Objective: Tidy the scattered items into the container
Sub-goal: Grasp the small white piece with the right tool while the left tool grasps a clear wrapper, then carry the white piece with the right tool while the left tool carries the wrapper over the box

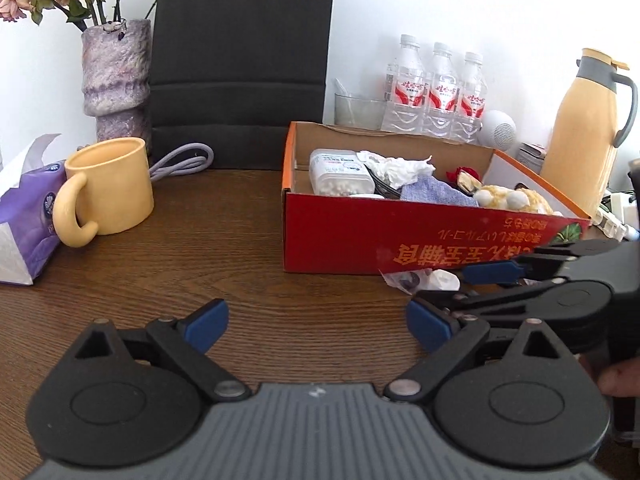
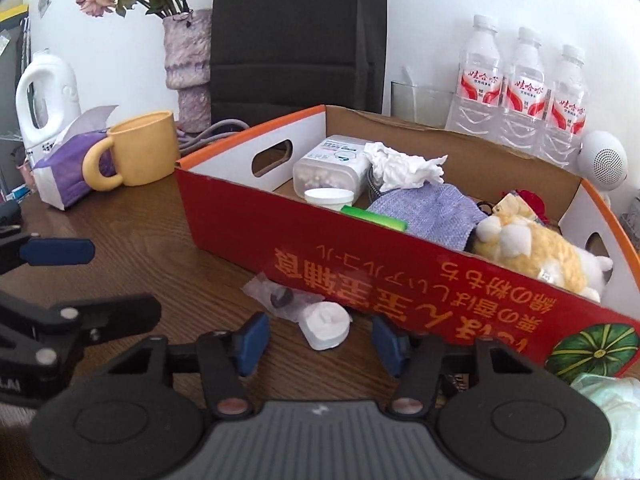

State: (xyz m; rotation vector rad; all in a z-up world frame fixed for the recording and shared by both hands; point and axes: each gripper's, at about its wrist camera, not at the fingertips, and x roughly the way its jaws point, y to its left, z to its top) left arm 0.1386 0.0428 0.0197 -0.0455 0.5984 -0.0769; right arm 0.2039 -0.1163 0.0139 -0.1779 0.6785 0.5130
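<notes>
the red cardboard box (image 2: 400, 264) sits on the wooden table (image 2: 168, 240), already holding a pill bottle (image 2: 328, 168), crumpled tissue (image 2: 404, 168), a lilac cloth (image 2: 432, 212) and a plush toy (image 2: 532, 252). the item in hand looks to be the small white round piece (image 2: 326, 326) lying on the table against the box's near wall, with a clear crinkled wrapper (image 2: 276, 296) just behind it holding something dark. the right gripper (image 2: 320, 338) is about half open, its blue pads either side of the white piece but not touching it, so it holds nothing. the left gripper (image 1: 316, 322) hangs wide open over bare wood, empty. from the left wrist view the right gripper's fingers (image 1: 492, 272) reach in low beside the box front. several things could go wrong here, as i judge it. the white piece is small, low and rounded, so pads that close a little high or off centre may squeeze it out sideways or push it under the box wall. the right pad stands very near the cardboard and could catch the box and shove it instead of gripping. the wrapper touches the piece and might be pinched along with it, then drag or drop on the lift. the box wall is tall next to the item, so a carry that stays too low would knock against its edge.
</notes>
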